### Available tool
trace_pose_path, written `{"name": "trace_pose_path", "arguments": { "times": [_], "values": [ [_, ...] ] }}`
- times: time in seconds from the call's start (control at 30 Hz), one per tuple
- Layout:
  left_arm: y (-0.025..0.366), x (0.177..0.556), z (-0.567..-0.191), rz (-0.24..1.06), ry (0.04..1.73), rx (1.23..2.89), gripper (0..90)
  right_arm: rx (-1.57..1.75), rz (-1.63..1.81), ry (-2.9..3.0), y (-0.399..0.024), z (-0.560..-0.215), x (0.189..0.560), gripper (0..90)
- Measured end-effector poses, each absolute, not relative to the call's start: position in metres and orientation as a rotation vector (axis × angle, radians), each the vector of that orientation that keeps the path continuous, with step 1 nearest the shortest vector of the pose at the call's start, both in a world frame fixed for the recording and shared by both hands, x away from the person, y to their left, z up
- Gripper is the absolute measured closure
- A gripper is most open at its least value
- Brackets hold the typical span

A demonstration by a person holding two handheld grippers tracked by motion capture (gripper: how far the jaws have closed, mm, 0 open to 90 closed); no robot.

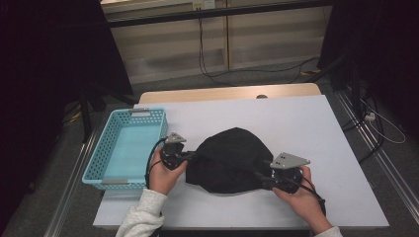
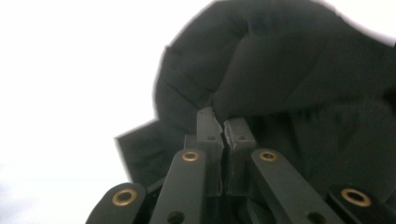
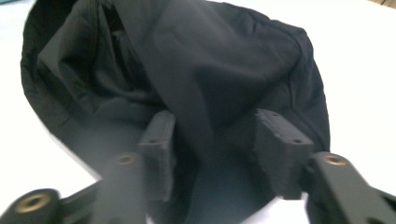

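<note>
Left tongs (image 2: 223, 122) pressed together, seemingly pinching black cloth (image 1: 230, 159) at its left edge; right tongs (image 3: 219, 140) spread, astride its right edge.

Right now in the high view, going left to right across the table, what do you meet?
Turquoise basket → left gripper → black cloth → right gripper, with the person's right hand behind it.
</note>
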State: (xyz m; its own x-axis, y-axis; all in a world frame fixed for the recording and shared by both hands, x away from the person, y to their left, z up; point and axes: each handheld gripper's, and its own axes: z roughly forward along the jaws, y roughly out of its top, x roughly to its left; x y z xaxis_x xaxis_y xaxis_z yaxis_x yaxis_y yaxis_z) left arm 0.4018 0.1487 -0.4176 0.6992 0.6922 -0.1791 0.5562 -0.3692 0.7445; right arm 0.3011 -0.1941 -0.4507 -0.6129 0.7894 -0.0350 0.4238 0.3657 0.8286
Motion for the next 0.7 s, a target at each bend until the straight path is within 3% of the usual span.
{"name": "trace_pose_path", "arguments": {
  "times": [0.47,0.7],
  "values": [
    [0.182,0.405,-0.400,0.245,1.054,1.972,87.9,1.112,0.968,2.194,-0.206,-0.463,0.299,44.2],
    [0.176,0.404,-0.402,0.217,1.039,1.983,87.9,1.174,0.935,2.077,-0.228,-0.451,0.301,52.8]
  ]
}}
